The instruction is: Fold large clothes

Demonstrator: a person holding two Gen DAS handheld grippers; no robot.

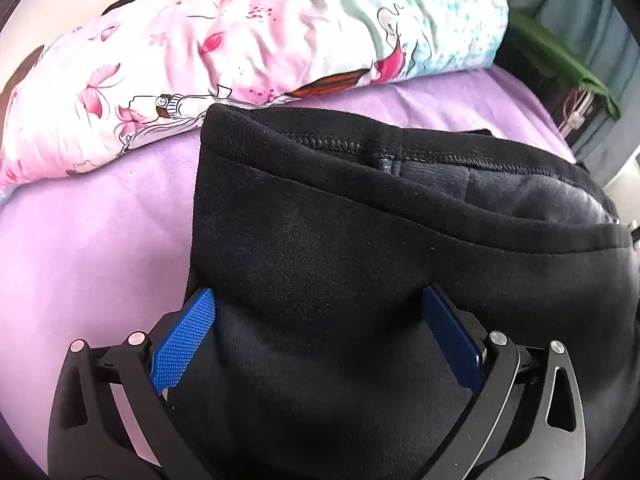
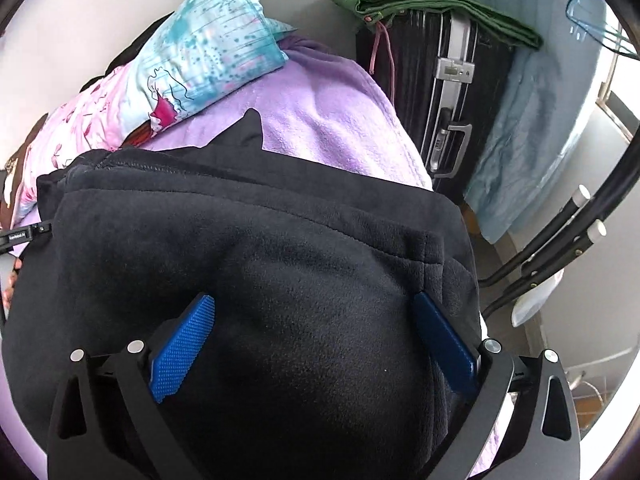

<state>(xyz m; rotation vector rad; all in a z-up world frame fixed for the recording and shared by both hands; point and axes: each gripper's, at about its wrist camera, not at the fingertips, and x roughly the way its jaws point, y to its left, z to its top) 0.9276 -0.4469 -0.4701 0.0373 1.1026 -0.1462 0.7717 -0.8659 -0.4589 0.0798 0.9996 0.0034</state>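
A black fleece garment [image 1: 360, 248] lies folded in layers on a purple blanket [image 1: 92, 240]; its stitched hem and a shiny inner lining show at the far side. It also fills the right wrist view [image 2: 260, 264]. My left gripper [image 1: 320, 304] is wide open, its blue pads [image 1: 184, 340] set on either side of the garment's left part. My right gripper [image 2: 316, 312] is wide open over the garment's right part, near the bed's right edge. Neither gripper is closed on the cloth.
A pink and turquoise printed quilt [image 1: 248, 40] lies rolled along the far side of the bed, also in the right wrist view [image 2: 192, 68]. A black suitcase [image 2: 436, 92] under green cloth [image 2: 432, 8], a light blue sheet [image 2: 528, 128] and black metal bars [image 2: 560, 248] stand right of the bed.
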